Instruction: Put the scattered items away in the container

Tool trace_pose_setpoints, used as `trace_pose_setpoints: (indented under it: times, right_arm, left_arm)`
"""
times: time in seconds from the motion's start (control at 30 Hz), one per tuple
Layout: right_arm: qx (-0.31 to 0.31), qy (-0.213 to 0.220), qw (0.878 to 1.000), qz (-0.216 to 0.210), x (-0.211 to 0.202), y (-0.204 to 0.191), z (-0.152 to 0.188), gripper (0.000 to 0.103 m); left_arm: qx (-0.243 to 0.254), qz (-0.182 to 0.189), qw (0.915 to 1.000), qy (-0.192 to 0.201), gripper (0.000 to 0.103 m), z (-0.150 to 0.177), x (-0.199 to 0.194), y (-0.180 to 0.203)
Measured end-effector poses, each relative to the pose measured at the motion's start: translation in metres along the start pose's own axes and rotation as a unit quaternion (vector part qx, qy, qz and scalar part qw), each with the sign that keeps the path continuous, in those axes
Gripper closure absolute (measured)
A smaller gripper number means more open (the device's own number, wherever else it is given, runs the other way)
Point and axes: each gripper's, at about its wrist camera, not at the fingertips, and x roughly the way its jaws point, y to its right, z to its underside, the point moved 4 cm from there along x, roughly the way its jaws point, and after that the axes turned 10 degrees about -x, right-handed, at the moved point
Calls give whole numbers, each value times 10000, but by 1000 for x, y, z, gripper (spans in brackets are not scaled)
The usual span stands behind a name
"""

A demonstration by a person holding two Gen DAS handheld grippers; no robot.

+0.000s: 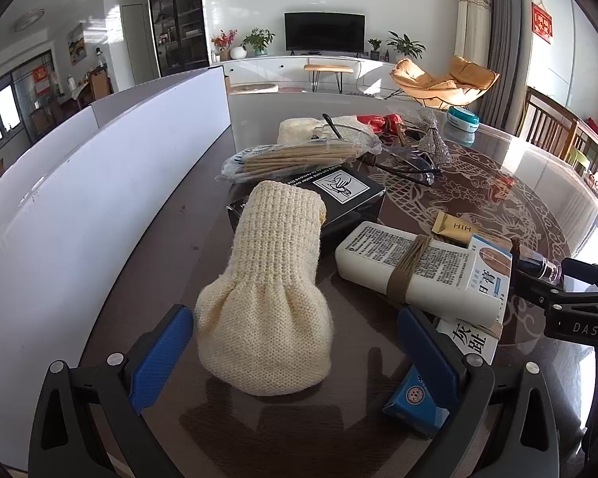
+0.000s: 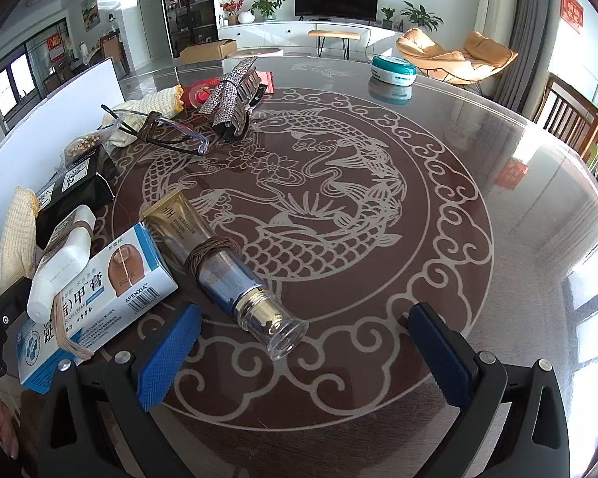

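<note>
A cream knit mitten (image 1: 259, 298) lies on the table between the blue pads of my left gripper (image 1: 295, 358), which is open; its cuff rests on a black box (image 1: 339, 195). The white container wall (image 1: 99, 183) stands along the left. My right gripper (image 2: 303, 354) is open over the table. A gold tube with a clear cap (image 2: 235, 275), a brown band wound around it, lies with the cap end just ahead of its left pad. Beside the tube sit a white bottle (image 2: 63, 259) and a blue-white cream box (image 2: 99, 294).
Further back lie a bag of sticks (image 1: 299, 155), glasses (image 2: 167, 135), a rhinestone bow clip (image 2: 231, 99), a red packet (image 2: 199, 91) and a teal jar (image 2: 392, 69). The round table (image 2: 498, 239) has a fish pattern. Wooden chairs stand at the right.
</note>
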Motion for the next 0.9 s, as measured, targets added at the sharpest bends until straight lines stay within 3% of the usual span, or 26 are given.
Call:
trace_pose_setpoints:
  times: [0.9]
  right_arm:
    - [1,0,10000,-1,0,0,0,0]
  left_arm:
    - [62,-3,10000,-24,0,1,0,4]
